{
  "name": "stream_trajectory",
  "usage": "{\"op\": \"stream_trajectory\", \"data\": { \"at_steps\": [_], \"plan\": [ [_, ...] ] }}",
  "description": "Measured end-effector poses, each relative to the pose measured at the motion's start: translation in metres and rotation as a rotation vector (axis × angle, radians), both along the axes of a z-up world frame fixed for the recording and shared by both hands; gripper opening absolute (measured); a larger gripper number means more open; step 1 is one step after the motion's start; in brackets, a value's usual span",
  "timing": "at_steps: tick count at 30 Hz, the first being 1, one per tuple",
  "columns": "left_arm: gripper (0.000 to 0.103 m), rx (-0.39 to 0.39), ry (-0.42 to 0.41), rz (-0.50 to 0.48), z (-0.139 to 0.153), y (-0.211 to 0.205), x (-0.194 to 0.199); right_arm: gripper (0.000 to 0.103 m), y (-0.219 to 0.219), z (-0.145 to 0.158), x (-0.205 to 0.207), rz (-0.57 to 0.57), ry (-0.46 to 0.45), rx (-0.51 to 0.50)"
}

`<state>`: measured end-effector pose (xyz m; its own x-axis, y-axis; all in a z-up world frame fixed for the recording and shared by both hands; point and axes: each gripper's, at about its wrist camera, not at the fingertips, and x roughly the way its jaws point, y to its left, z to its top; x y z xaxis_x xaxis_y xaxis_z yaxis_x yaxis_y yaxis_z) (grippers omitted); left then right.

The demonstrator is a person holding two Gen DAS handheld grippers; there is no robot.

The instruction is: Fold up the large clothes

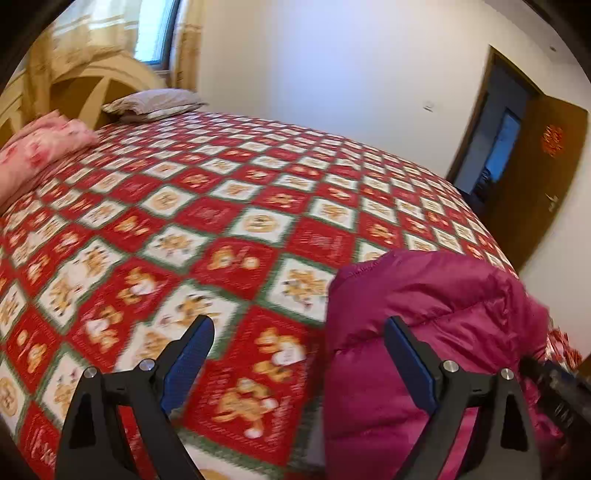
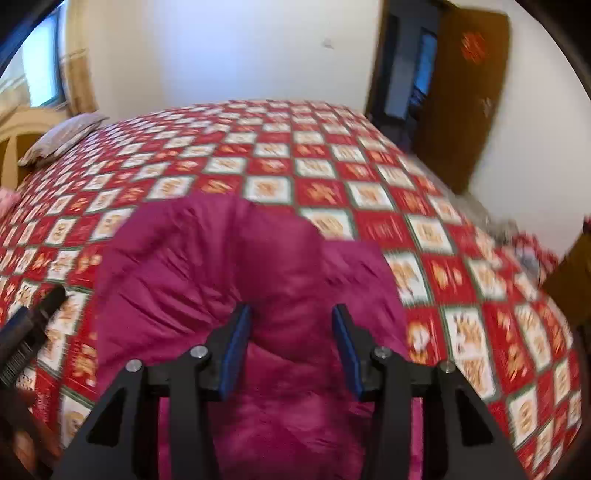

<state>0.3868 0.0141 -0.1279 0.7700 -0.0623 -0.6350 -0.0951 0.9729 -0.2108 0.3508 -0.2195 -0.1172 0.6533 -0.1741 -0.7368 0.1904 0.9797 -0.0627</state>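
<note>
Holding a padded jacket over the patterned bed

Right gripper: its jaws stand partly apart with a puffed fold of the magenta jacket bulging up between the blue pads; whether the pads actually press the cloth cannot be told through the blur. Left gripper: its jaws are spread wide. Between them lies only the bedspread, while the right-hand finger sits against the jacket's near edge.

The jacket is bunched in a rounded heap at the near edge of the bed, to the right of the left gripper and straight ahead of the right one. In the right wrist view the left gripper's dark body shows just beside the jacket's left side.

Beyond, the red, white and green checked bedspread covers the whole bed. A grey pillow and a pink floral bundle lie at the head end, by the wooden headboard. A curtained window stands behind it, and a brown door hangs open at the far right.
</note>
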Motion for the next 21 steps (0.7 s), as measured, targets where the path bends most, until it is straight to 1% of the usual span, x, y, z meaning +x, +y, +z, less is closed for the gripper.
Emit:
{"op": "stream_trajectory", "data": {
  "at_steps": [2,4,5,8,10,11,12,14,15,17,19,20,21],
  "plan": [
    [0.093,0.01,-0.01,-0.05,-0.001,-0.021,0.005,0.048,-0.02,-0.012,-0.007,-0.03,0.0,0.026],
    [0.093,0.042,-0.015,-0.107,-0.002,-0.05,0.009,0.048,-0.035,-0.018,-0.012,-0.052,-0.005,0.059],
    [0.093,0.061,-0.016,-0.13,-0.003,-0.061,0.01,0.048,-0.045,-0.023,-0.015,-0.055,-0.013,0.093],
    [0.093,0.158,-0.018,-0.208,-0.009,-0.096,0.011,0.048,-0.057,-0.034,-0.017,-0.062,0.025,0.121],
    [0.093,0.209,-0.032,-0.236,-0.01,-0.109,0.008,0.048,-0.06,-0.026,-0.021,-0.078,0.014,0.145],
    [0.093,0.224,-0.041,-0.248,-0.01,-0.114,0.007,0.048,-0.059,-0.014,-0.024,-0.074,-0.019,0.145],
    [0.093,0.233,-0.045,-0.255,-0.009,-0.117,0.006,0.048,-0.054,-0.004,-0.025,-0.06,-0.048,0.135],
    [0.093,0.242,-0.044,-0.266,-0.008,-0.12,0.007,0.043,-0.039,0.014,-0.022,-0.019,-0.107,0.083],
    [0.093,0.24,-0.046,-0.273,-0.007,-0.121,0.007,0.036,-0.032,0.015,-0.014,0.008,-0.102,0.066],
    [0.093,0.236,-0.047,-0.272,-0.006,-0.12,0.009,0.025,-0.034,0.0,0.0,0.015,-0.058,0.082],
    [0.093,0.224,-0.039,-0.264,-0.008,-0.117,0.014,0.022,-0.044,-0.021,0.005,0.013,-0.038,0.101],
    [0.093,0.21,-0.032,-0.265,-0.011,-0.115,0.016,0.021,-0.05,-0.034,0.004,0.02,-0.036,0.139],
    [0.093,0.192,-0.023,-0.271,-0.016,-0.114,0.02,0.021,-0.054,-0.045,0.0,0.022,-0.034,0.151]
  ]
}}
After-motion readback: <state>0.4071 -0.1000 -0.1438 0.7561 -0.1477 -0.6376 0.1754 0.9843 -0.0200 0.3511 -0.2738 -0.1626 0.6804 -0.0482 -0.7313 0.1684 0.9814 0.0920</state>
